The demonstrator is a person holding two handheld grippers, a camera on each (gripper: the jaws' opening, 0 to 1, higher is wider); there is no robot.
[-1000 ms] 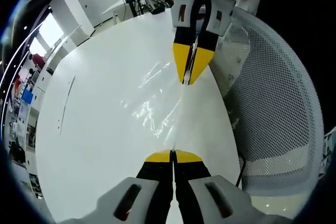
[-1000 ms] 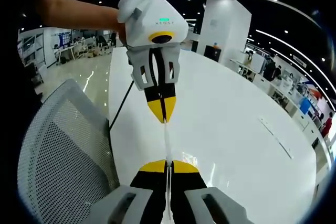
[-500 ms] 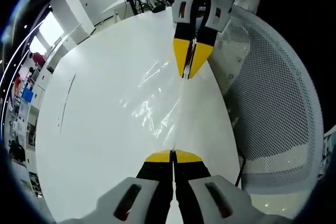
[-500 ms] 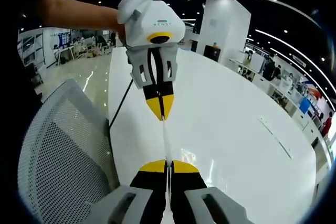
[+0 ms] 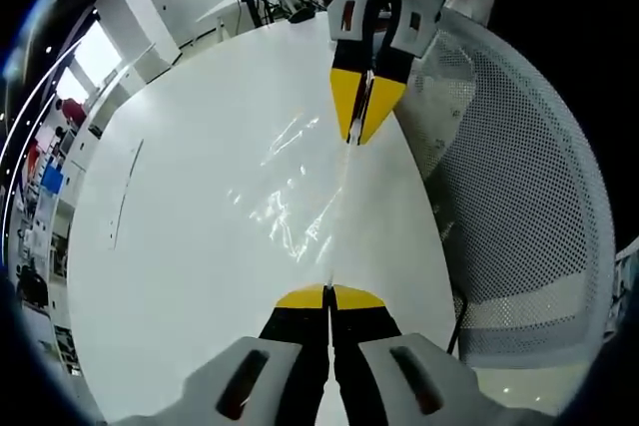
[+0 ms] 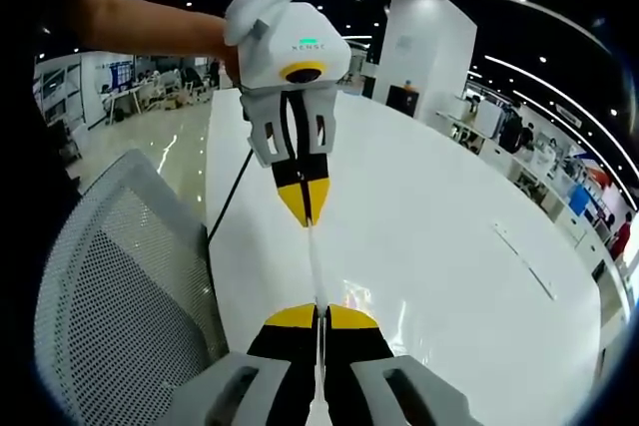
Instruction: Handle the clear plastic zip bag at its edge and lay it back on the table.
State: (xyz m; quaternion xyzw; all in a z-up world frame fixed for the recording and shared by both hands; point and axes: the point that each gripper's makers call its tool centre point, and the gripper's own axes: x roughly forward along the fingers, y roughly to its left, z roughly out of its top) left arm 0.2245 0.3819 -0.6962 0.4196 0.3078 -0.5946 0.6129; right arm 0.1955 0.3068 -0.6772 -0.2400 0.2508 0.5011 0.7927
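Bag [image 5: 300, 197] edge — between both tools

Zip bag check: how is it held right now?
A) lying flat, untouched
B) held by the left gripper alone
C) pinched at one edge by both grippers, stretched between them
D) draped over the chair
C: the left gripper and the right gripper are each shut on the zip bag, its edge taut between them.

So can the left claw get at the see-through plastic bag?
Yes, it looks so: the left claw is shut on one edge of the clear plastic zip bag, with the right claw pinching the far edge.
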